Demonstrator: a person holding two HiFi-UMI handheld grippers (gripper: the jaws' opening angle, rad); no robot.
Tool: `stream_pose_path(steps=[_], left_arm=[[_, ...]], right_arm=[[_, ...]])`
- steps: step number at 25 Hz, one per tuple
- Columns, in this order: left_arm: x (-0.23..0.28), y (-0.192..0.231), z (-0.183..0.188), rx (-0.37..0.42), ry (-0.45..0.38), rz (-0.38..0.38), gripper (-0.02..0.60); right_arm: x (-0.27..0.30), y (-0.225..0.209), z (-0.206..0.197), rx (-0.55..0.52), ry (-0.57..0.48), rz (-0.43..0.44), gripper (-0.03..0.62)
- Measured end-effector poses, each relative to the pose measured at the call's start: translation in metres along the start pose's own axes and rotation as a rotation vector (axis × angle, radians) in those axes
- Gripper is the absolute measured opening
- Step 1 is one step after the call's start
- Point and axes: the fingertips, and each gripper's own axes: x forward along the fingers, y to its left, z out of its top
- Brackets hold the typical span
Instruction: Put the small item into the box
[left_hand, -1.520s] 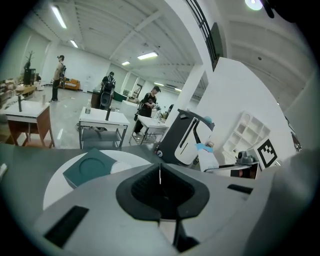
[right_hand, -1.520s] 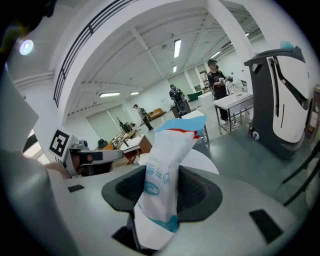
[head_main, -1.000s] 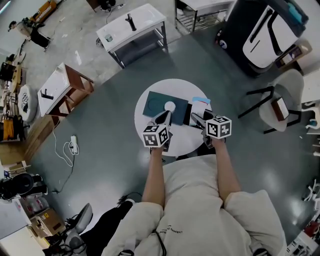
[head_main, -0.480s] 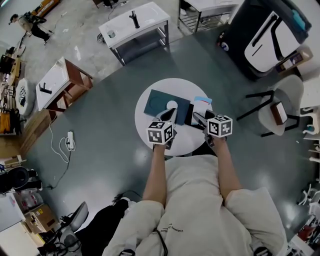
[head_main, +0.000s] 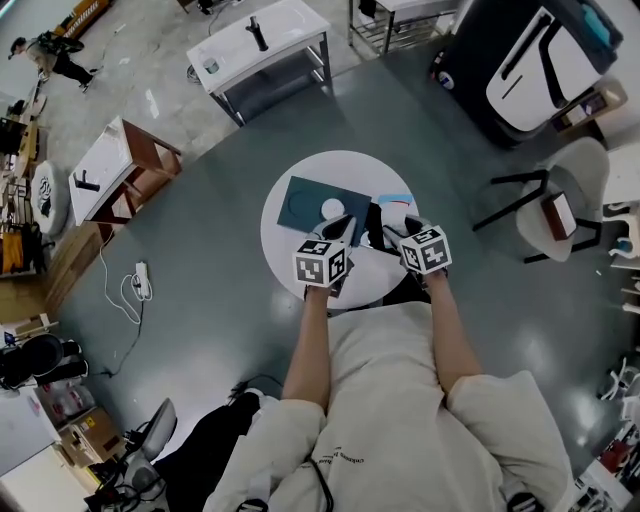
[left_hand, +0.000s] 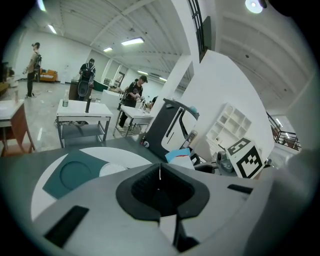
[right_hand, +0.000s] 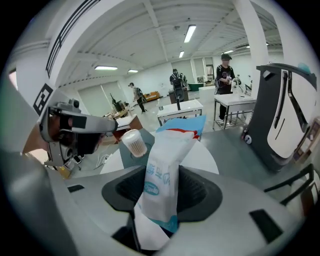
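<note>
A teal flat box (head_main: 303, 206) with a round recess (left_hand: 74, 173) lies on the round white table (head_main: 290, 250). A small white ribbed cup (right_hand: 134, 142) rests on it, also seen from above as the white cup (head_main: 332, 209). My right gripper (right_hand: 161, 200) is shut on a white packet (right_hand: 162, 172) with blue print and a red-and-blue top, held upright above the table. My left gripper (left_hand: 160, 185) is shut with nothing seen between its pads, and it hovers near the box's right edge. From the head view, the left gripper (head_main: 338, 229) and right gripper (head_main: 391, 233) sit side by side.
A white-and-blue packet (head_main: 398, 204) shows on the table's right side. Around the table are a black-and-white machine (head_main: 520, 60), a chair (head_main: 560, 215), white workbenches (head_main: 258, 45) and a wooden-sided table (head_main: 115, 170). People stand far off in the hall.
Both grippers have drawn slightly closer together over the near half of the table. The packet stays held in the right gripper.
</note>
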Motion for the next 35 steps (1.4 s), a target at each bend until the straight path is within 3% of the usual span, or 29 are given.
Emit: stream_pose_path(steps=[8, 15, 23, 28, 35], left_arm=[[0.036, -0.01, -0.013, 0.017, 0.077, -0.015, 0.023], [0.058, -0.011, -0.036, -0.023, 0.129, -0.022, 0.022], [0.073, -0.013, -0.049, -0.054, 0.144, -0.032, 0.023], [0.074, -0.006, -0.046, -0.08, 0.129, -0.019, 0.023], [0.077, 0.006, -0.043, -0.116, 0.12, 0.005, 0.022]], right_arm=[[0.019, -0.026, -0.016, -0.014, 0.038, -0.012, 0.222], [0.03, -0.029, -0.038, -0.064, 0.118, 0.006, 0.222], [0.044, -0.031, -0.047, -0.216, 0.189, -0.021, 0.222], [0.056, -0.025, -0.057, -0.396, 0.288, -0.025, 0.222], [0.068, -0.023, -0.06, -0.43, 0.372, 0.02, 0.222]])
